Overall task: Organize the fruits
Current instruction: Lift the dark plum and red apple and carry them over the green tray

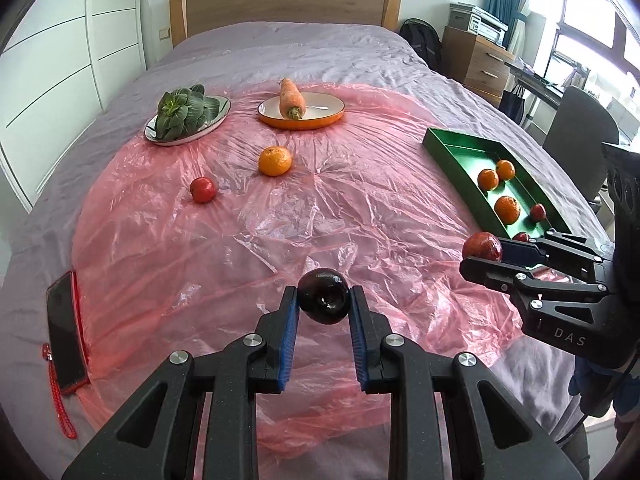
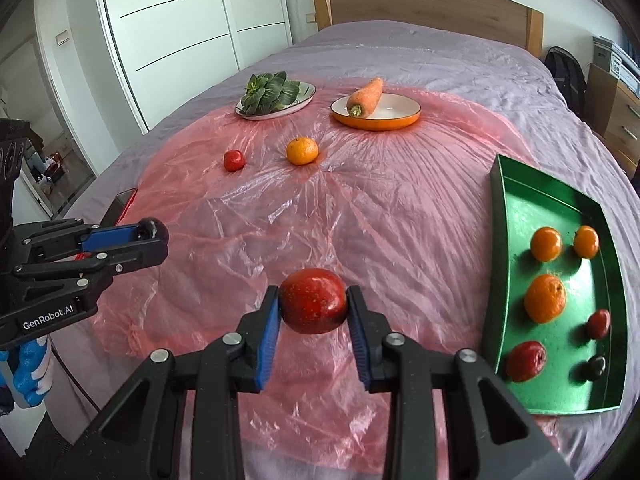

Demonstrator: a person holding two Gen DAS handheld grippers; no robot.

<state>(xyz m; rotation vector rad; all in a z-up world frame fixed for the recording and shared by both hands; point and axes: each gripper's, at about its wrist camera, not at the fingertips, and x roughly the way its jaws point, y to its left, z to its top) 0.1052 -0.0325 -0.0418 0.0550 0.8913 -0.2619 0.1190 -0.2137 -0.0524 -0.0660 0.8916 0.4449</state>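
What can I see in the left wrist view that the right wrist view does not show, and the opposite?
Only the left wrist view shows the wooden drawer cabinet, the grey chair and the whole dark phone. Only the right wrist view shows the small dark fruit in the green metal tray and an open doorway. Both show the left gripper shut on a dark plum, the right gripper shut on a red apple, the carrot and the leafy greens.

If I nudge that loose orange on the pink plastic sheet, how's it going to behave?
The orange looks round, so it would probably roll rather than slide. The crinkled plastic sheet may slow or deflect it. Its dimpled rind suggests a firm, fairly grippy surface.
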